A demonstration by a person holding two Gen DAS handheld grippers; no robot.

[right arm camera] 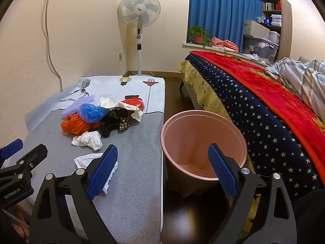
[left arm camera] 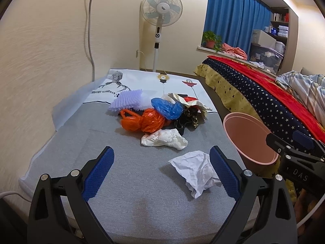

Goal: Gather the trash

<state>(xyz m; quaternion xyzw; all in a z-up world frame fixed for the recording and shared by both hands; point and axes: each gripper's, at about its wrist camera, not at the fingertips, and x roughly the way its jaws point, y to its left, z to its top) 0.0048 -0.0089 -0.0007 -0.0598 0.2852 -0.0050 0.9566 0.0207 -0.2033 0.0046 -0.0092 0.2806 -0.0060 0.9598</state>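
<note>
Left wrist view: the left gripper gapes wide and empty over the grey table. A crumpled paper lies at 3 o'clock, touching its right finger. The trash pile sits at 12, the pink bin at 2.

Right wrist view: the right gripper gapes wide and empty above the bin; the paper lies at 9, the pile at 10.

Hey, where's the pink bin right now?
The pink bin stands on the floor between the grey table and the bed, at the table's right edge, in front of the right gripper.
</note>
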